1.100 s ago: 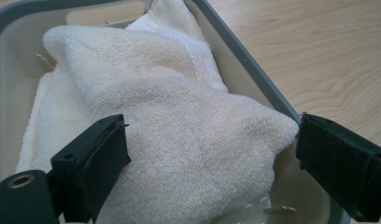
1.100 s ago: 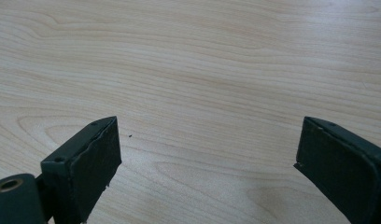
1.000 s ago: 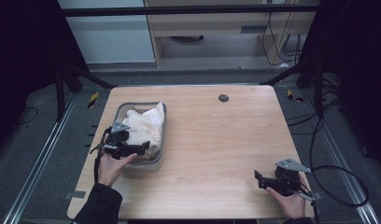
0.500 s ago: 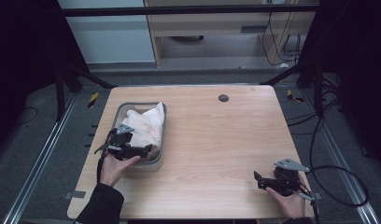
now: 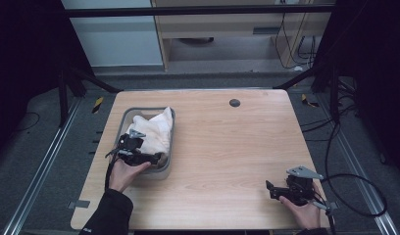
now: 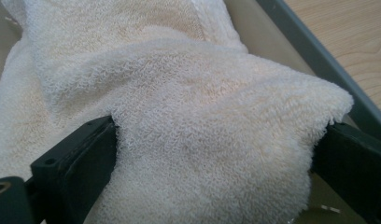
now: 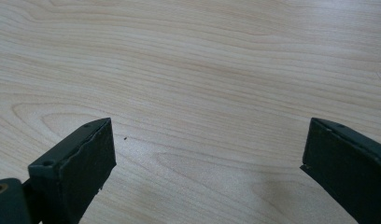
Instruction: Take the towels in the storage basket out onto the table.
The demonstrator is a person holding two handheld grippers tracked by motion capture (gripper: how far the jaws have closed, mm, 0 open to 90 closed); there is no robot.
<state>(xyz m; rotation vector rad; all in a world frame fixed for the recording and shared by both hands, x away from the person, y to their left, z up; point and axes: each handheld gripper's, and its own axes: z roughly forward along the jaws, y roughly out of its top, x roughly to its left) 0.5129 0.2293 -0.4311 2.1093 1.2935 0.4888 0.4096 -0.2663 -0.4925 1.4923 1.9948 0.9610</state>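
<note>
At the left of the pale wooden tabletop (image 5: 222,161) sits a shallow grey rectangular plastic tray (image 5: 171,128), and in it lies a crumpled cream terry-cloth towel (image 5: 154,129); the left claw (image 5: 156,159), held in the person's left hand (image 5: 122,174), reaches into the near end of the tray; in the left gripper view its jaws stand wide apart with a fold of the towel (image 6: 216,140) bulging between them, touching both jaws but not pinched; farther right, a small dark round grommet (image 5: 234,103) sits near the far edge of the tabletop; at the near right corner the right claw (image 5: 272,188) rests low over bare wood, jaws spread wide, holding nothing.
</note>
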